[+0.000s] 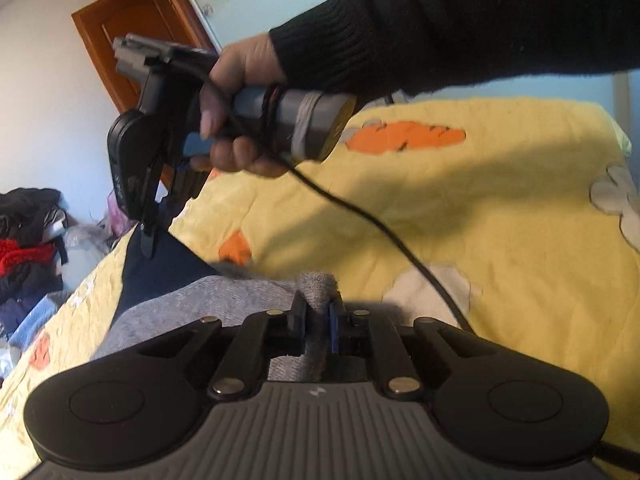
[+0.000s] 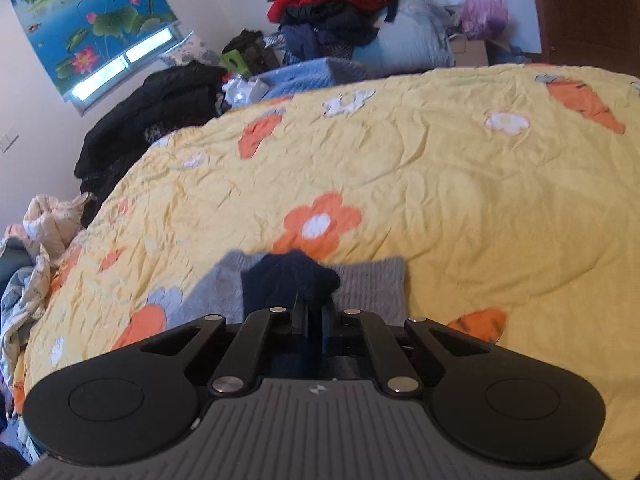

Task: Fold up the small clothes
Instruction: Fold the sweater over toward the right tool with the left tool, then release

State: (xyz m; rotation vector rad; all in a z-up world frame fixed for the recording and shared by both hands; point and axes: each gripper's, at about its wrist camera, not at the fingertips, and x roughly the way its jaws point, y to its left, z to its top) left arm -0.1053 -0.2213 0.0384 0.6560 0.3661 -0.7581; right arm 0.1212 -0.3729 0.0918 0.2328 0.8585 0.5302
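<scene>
A small grey knit garment with a navy part lies on a yellow flowered bedspread. In the left wrist view my left gripper is shut on a raised fold of the grey knit. A hand in a black sleeve holds my right gripper at the upper left, its tips down on the navy cloth. In the right wrist view my right gripper is shut on the bunched navy cloth, with the grey knit spread behind it on the bedspread.
A black cable trails from the right gripper's handle across the bed. Piles of clothes and dark coats crowd the far edge of the bed. A wooden cupboard stands by the wall.
</scene>
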